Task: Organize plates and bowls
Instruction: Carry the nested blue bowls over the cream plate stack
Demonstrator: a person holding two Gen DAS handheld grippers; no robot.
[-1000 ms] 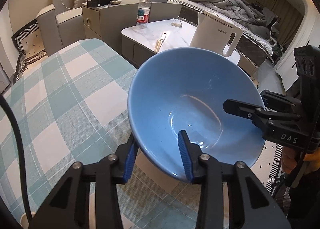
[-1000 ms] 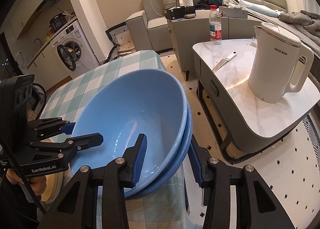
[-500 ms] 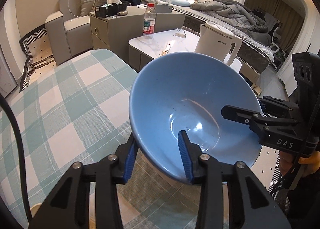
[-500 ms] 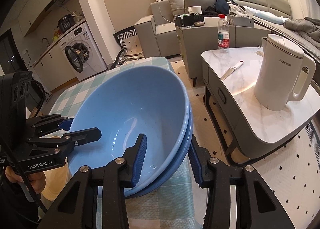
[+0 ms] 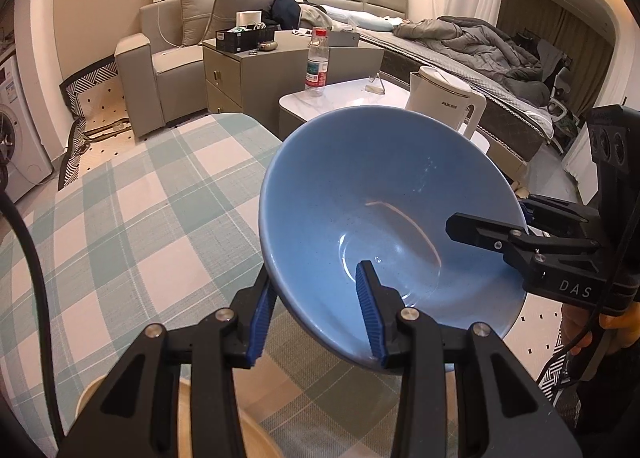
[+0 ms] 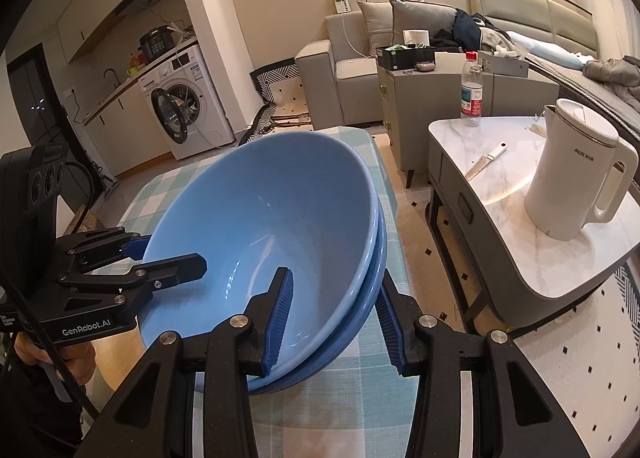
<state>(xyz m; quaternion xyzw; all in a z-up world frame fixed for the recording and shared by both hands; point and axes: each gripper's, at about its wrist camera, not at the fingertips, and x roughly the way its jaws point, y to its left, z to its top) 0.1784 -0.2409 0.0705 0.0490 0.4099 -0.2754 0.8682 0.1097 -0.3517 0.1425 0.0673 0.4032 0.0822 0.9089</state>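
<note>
We count two blue bowls [image 6: 280, 217], nested one inside the other, glossy and round with a smooth glazed inside; the double rim shows plainly in the right wrist view, while the left wrist view shows only the inner one [image 5: 384, 209]. The pair is tilted and held above the checked surface [image 5: 120, 225], a woven cloth in pale green and white squares.

Two grippers hold the stack from opposite sides. The left gripper [image 5: 316, 306] has its jaws closed narrowly on the rim, one ribbed blue pad inside the bowl and one outside. The right gripper [image 6: 332, 318] grips the same way across both rims, its jaws narrow too. Each gripper shows in the other's view as a black body held in a hand.

Beyond the surface stands a low marble-topped side table [image 6: 520, 258], rounded at its corners. On it we count one white plastic kettle [image 6: 576, 177], one clear water bottle [image 6: 471, 89] with a red cap, and one knife [image 6: 486, 159]. One washing machine [image 6: 188, 101] stands in the corner.
</note>
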